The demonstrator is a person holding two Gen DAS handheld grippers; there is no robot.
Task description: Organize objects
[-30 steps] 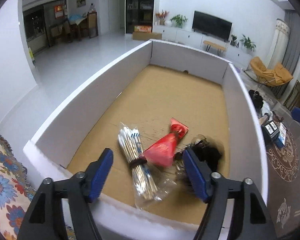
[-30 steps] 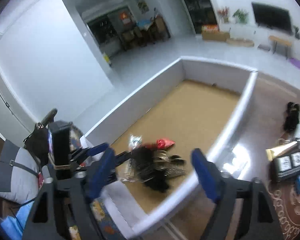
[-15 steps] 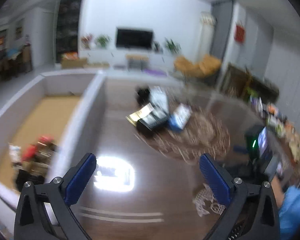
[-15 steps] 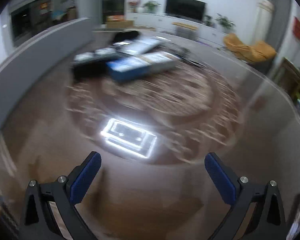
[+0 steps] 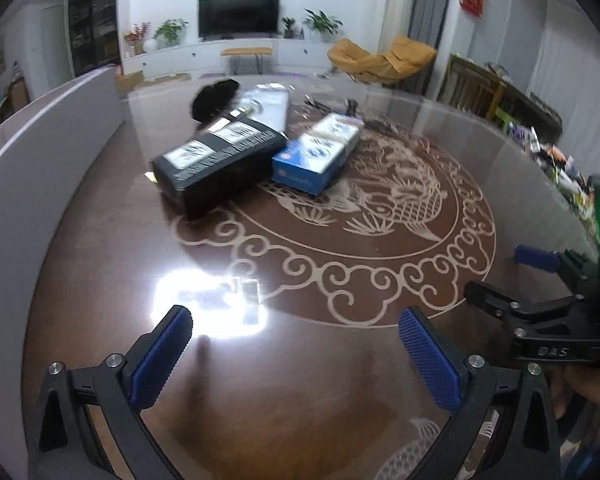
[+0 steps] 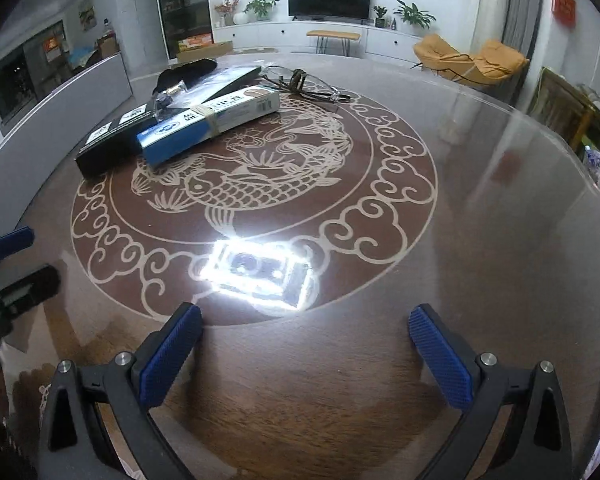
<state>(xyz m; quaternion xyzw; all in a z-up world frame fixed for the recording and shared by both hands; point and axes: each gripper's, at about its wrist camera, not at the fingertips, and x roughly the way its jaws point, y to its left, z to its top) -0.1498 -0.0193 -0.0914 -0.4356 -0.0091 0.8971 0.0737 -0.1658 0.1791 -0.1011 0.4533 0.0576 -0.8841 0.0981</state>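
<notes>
On the far side of a round glass table [image 5: 300, 380] [image 6: 480, 208] lie a black box [image 5: 216, 156] [image 6: 108, 140], a blue-and-white box [image 5: 316, 152] [image 6: 208, 124], a black furry thing [image 5: 214, 94] [image 6: 186, 70] and a pair of glasses [image 6: 304, 84]. My left gripper [image 5: 292, 344] hangs open over the near part of the table, nothing between its fingers. My right gripper [image 6: 304, 340] is open too, empty, over the near edge. The right gripper also shows at the right edge of the left wrist view [image 5: 540, 280].
A white-walled carton [image 5: 40, 152] [image 6: 60, 104] stands along the table's left side. A bright lamp reflection [image 6: 256, 272] lies on the glass. Small clutter [image 5: 556, 160] sits at the far right rim. Behind are a TV wall and an orange chair.
Both grippers swung right from over the carton, where a bag of swabs, a red packet and a black item lie, to the glass table. Their jaws spread wider.
</notes>
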